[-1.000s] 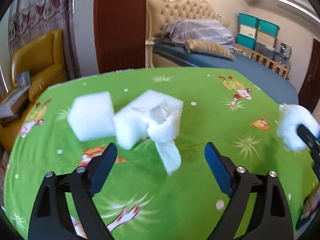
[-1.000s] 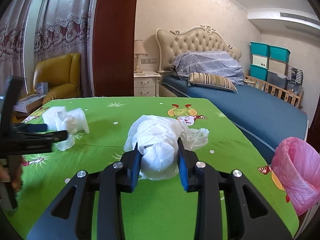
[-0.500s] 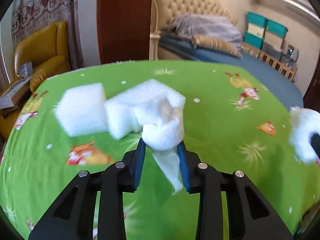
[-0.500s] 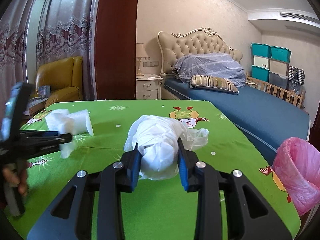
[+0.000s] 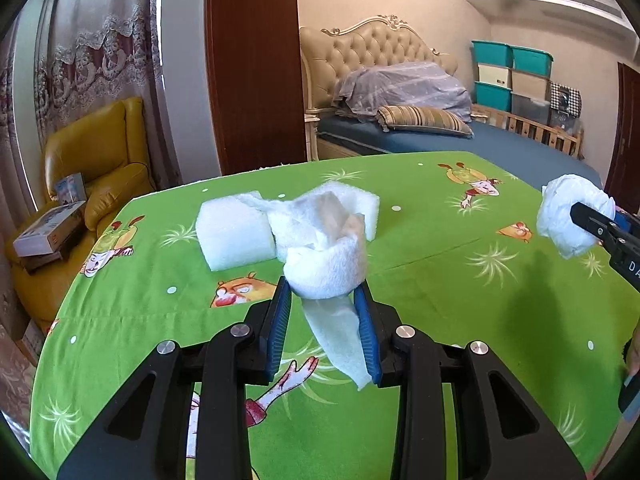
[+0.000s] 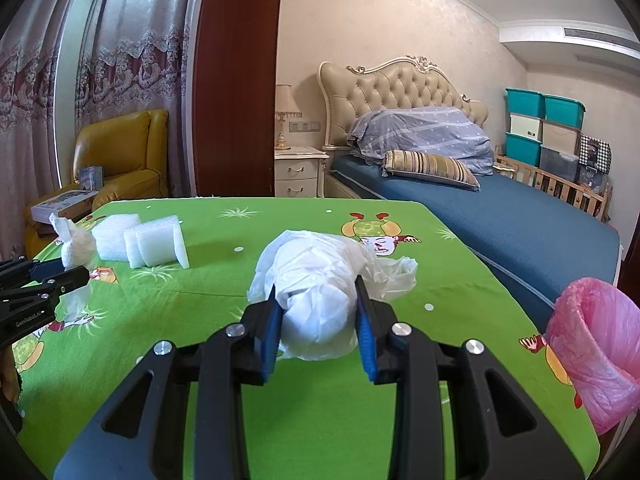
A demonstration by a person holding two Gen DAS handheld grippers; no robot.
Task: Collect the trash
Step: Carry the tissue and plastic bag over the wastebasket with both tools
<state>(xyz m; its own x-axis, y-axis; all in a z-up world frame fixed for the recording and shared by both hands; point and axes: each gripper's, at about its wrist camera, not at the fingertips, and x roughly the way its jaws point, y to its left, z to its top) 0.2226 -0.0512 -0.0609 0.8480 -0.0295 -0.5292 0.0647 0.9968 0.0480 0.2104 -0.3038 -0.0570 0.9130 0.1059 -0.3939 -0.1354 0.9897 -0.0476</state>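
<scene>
My left gripper [image 5: 323,300] is shut on a crumpled white paper towel [image 5: 326,248], held above the green tablecloth [image 5: 420,280]; a strip of it hangs down between the fingers. It also shows in the right wrist view [image 6: 76,246]. My right gripper [image 6: 318,308] is shut on a crumpled white plastic bag [image 6: 320,284], which also shows at the right in the left wrist view [image 5: 568,216]. Two white foam blocks [image 6: 138,242] lie on the cloth at the far left; in the left wrist view one foam block [image 5: 234,232] is behind the towel.
A bin lined with a pink bag [image 6: 596,352] stands off the table's right edge. A bed [image 6: 500,208] is beyond the table, a yellow armchair [image 6: 120,160] with boxes at the far left, a nightstand [image 6: 300,172] behind.
My left gripper went from open in front of the paper towel to shut on it, then lifted it off the foam blocks. The right gripper kept holding the plastic bag, nearly still.
</scene>
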